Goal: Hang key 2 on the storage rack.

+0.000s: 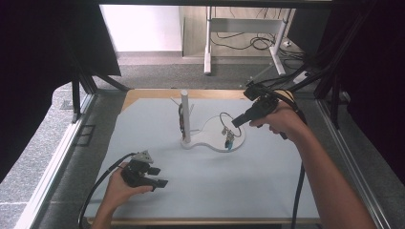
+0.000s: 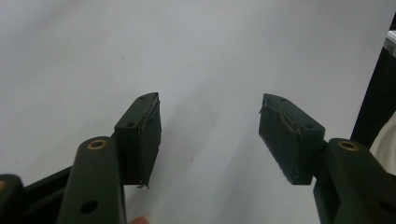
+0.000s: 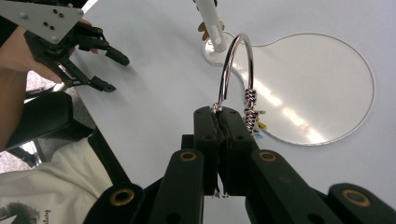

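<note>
My right gripper (image 1: 235, 123) is shut on a silver ring (image 1: 225, 118) and holds it above the white stand's flat base (image 1: 210, 130). In the right gripper view the jaws (image 3: 218, 112) pinch the ring (image 3: 236, 60) at its lower end, and a string of small beads (image 3: 251, 109) hangs from it. The stand's upright post (image 1: 185, 114) rises to the left of the ring, with a dark piece (image 1: 181, 120) hanging beside it. My left gripper (image 1: 158, 176) rests open near the table's front left, with nothing between its pads (image 2: 148, 140).
A pale blue mat (image 1: 267, 181) covers the table (image 1: 143, 93). Black frame rails (image 1: 334, 138) run along both sides. Behind the table are desk legs (image 1: 208, 47) and floor cables (image 1: 260, 43). The person's white shirt (image 3: 42, 196) shows in the right gripper view.
</note>
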A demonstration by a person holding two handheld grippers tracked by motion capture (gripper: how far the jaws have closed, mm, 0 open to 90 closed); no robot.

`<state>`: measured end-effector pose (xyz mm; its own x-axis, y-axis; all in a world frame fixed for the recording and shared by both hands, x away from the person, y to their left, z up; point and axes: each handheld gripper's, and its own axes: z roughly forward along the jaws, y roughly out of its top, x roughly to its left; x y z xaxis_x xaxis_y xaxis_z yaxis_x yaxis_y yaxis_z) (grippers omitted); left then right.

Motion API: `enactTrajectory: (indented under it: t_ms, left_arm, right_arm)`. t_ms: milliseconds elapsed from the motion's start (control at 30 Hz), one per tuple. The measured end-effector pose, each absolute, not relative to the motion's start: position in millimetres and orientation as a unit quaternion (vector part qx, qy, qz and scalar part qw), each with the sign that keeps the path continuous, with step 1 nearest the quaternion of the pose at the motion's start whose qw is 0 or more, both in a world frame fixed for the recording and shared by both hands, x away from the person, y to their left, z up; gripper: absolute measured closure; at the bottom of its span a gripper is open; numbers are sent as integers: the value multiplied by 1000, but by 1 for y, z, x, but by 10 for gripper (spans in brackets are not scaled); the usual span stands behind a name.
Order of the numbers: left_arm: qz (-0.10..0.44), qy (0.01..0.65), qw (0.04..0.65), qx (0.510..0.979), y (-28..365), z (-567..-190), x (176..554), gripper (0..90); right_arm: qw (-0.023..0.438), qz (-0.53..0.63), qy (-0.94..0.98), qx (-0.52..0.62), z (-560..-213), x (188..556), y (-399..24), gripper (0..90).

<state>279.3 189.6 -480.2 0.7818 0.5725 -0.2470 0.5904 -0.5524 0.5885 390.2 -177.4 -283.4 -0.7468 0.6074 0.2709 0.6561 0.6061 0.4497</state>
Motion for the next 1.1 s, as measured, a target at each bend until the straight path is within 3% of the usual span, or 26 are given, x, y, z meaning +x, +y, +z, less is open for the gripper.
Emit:
enactTrajectory:
  t_ms: [1100]
  left_arm:
    - [-20,325,343,881,188,-482,282,393]
  right_arm:
    - [43,-263,-901,-342,-272,439,-140,868]
